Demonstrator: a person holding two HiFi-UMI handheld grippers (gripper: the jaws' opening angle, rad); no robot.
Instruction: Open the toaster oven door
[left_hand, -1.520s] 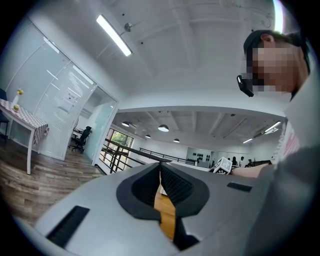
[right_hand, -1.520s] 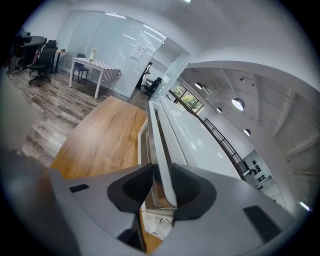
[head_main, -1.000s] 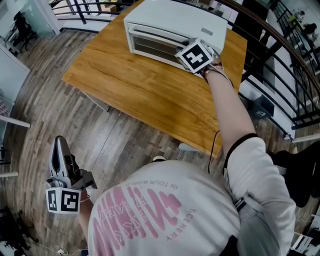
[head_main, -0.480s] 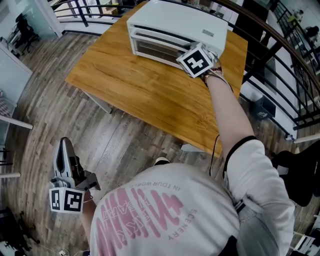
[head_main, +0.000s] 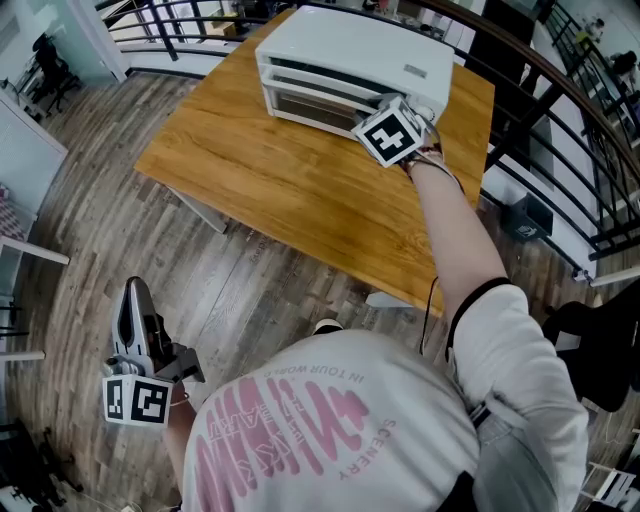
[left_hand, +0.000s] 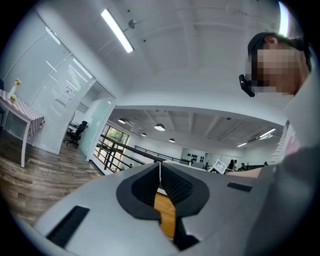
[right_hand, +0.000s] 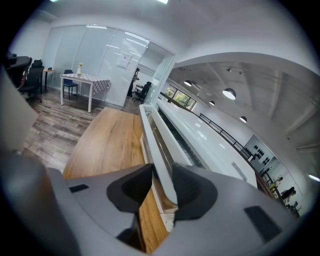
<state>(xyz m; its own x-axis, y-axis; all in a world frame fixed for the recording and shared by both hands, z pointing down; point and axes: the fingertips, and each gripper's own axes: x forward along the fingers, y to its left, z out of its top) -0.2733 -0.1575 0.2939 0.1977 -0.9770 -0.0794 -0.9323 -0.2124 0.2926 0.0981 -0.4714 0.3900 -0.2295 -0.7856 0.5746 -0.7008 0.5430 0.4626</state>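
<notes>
A white toaster oven (head_main: 350, 45) stands at the far end of the wooden table (head_main: 280, 190). My right gripper (head_main: 380, 102) reaches its front right. In the right gripper view the right gripper (right_hand: 162, 186) is shut on the door's long white handle bar (right_hand: 159, 145), which runs between the pads. A dark gap shows along the door's top edge, so the door stands slightly ajar. My left gripper (head_main: 134, 295) hangs low beside the person, over the floor and far from the table. Seen in its own view, the left gripper (left_hand: 160, 167) is shut with nothing in it.
Black railings (head_main: 560, 110) run behind and to the right of the table. The table's near edge (head_main: 300, 262) lies between the person and the oven. A small table with a checked cloth (right_hand: 82, 80) and office chairs stand far off on the wood floor.
The dark gap along the door's top edge looks a little wider than before. The right gripper stays on the handle, and the left gripper has kept its place.
</notes>
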